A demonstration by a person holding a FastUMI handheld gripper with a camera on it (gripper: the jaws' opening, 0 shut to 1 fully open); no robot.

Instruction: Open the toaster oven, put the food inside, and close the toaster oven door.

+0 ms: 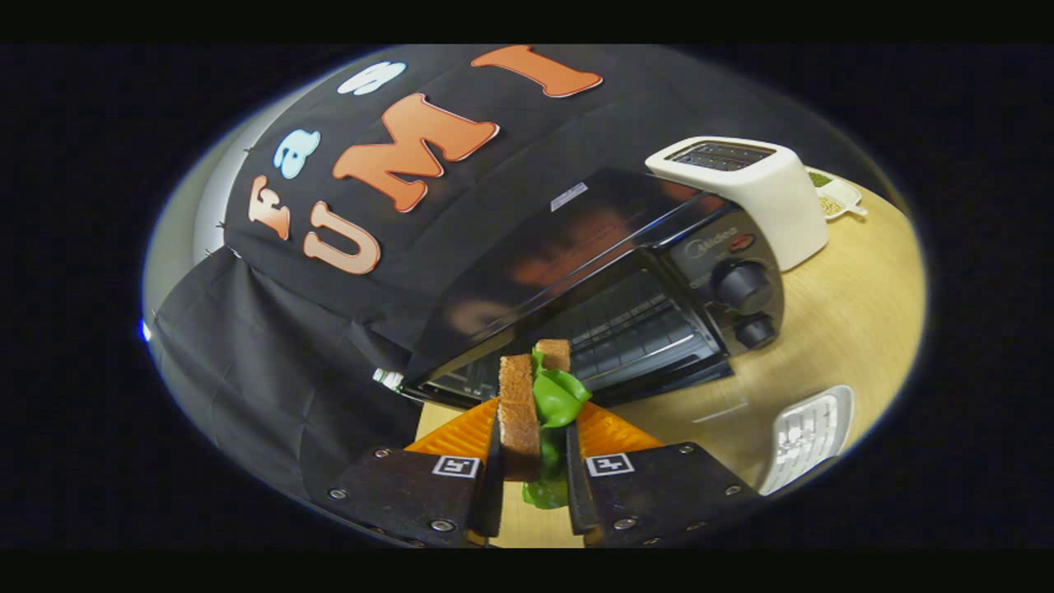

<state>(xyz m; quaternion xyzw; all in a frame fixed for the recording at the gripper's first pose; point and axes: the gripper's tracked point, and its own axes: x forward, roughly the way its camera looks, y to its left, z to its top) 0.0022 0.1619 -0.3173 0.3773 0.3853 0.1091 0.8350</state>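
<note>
Wooden table (856,329): one toaster oven (609,288), one sandwich (535,403) pinched in gripper (533,482)

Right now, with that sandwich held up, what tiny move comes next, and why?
Probably ease the gripper forward into the toaster oven: its fingers are shut on the sandwich, and the oven's rack looks exposed just ahead, so the door seems open.

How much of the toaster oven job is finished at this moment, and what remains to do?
Done: the toaster oven looks open, its rack visible and no door over the front. In hand: the claw is shut on the sandwich, brown bread with green lettuce, held upright just before the oven's opening. Left: put the sandwich on the rack, release it, draw back and close the door.
</note>
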